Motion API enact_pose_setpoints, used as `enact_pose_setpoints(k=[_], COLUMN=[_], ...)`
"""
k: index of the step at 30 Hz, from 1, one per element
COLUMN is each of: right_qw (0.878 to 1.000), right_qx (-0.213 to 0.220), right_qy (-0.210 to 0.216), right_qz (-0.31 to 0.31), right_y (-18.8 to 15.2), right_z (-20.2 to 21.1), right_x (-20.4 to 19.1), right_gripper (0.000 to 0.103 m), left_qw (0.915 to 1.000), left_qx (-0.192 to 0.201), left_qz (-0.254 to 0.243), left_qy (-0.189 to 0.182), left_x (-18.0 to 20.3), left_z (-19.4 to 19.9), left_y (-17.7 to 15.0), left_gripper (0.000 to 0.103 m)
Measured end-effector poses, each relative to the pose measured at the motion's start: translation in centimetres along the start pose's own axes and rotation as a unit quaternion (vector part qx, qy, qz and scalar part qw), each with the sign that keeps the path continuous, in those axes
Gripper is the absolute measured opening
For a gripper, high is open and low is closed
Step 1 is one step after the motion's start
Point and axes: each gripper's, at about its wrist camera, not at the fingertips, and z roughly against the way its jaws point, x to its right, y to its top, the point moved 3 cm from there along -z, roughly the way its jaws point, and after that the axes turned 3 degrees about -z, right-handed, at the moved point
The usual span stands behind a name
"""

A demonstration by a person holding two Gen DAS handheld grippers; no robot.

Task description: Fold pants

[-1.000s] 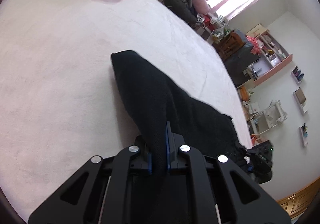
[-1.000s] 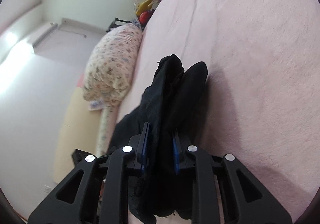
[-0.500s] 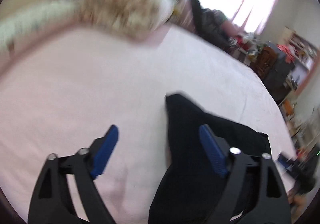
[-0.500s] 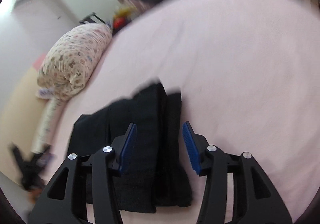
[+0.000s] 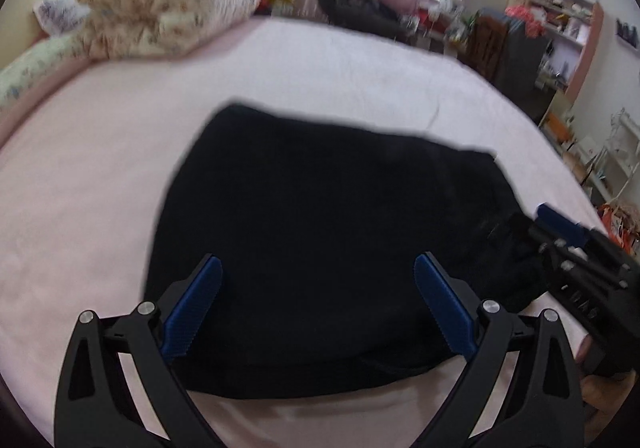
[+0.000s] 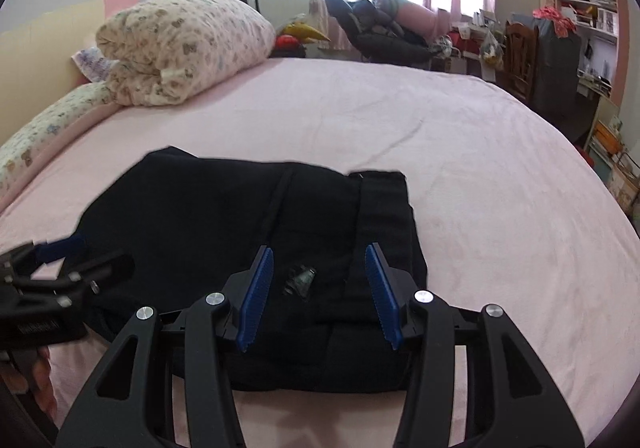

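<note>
Both grippers have let go: a second ago each was clamped on black cloth, and now the left gripper (image 5: 316, 304) and the right gripper (image 6: 318, 288) hang with their jaws spread wide and nothing between them, just above the pants (image 6: 248, 232). The pants lie flat in a folded black bundle on the pink bed (image 6: 480, 167), close to its near edge, well away from the floral pillow (image 6: 184, 43) by the headboard. I'd judge this fold finished, with perhaps some tidying left.
</note>
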Motion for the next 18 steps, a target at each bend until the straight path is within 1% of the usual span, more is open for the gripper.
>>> enact_pose_setpoints(k=[1, 4, 5, 8, 12, 15, 18], right_qw=[1.0, 0.998, 0.998, 0.997, 0.997, 0.997, 0.997], right_qx=[-0.008, -0.059, -0.063, -0.066, -0.074, -0.074, -0.071], right_qy=[-0.004, -0.011, -0.016, -0.03, -0.018, -0.025, -0.023], right_qz=[0.001, 0.003, 0.008, 0.02, 0.004, 0.014, 0.016], right_y=[-0.1, -1.6, -1.9, -2.1, -2.2, -2.3, -1.8], right_z=[-0.4, -2.4, -2.9, -3.2, -3.5, -3.4, -3.0], right_x=[-0.1, -0.2, -0.3, -0.7, -0.3, -0.5, -0.6], right_gripper=[0.05, 0.051, 0.052, 0.053, 0.054, 0.054, 0.055], left_qw=[1.0, 0.9994, 0.9989, 0.9981, 0.9982, 0.9981, 0.9984], left_qx=[-0.007, -0.017, -0.023, -0.027, -0.027, -0.024, -0.011], left_qz=[-0.001, -0.024, -0.036, -0.047, -0.045, -0.049, -0.046], left_qy=[0.005, 0.017, 0.02, 0.03, 0.028, 0.03, 0.029], left_x=[0.0, 0.0, 0.3, 0.4, 0.3, 0.5, 0.5], left_z=[-0.5, -1.9, -2.4, -3.1, -3.2, -3.0, -2.1], left_y=[-0.4, -1.2, -1.5, -1.7, -2.0, -2.1, -1.9], left_gripper=[0.097, 0.1, 0.101, 0.101, 0.101, 0.101, 0.101])
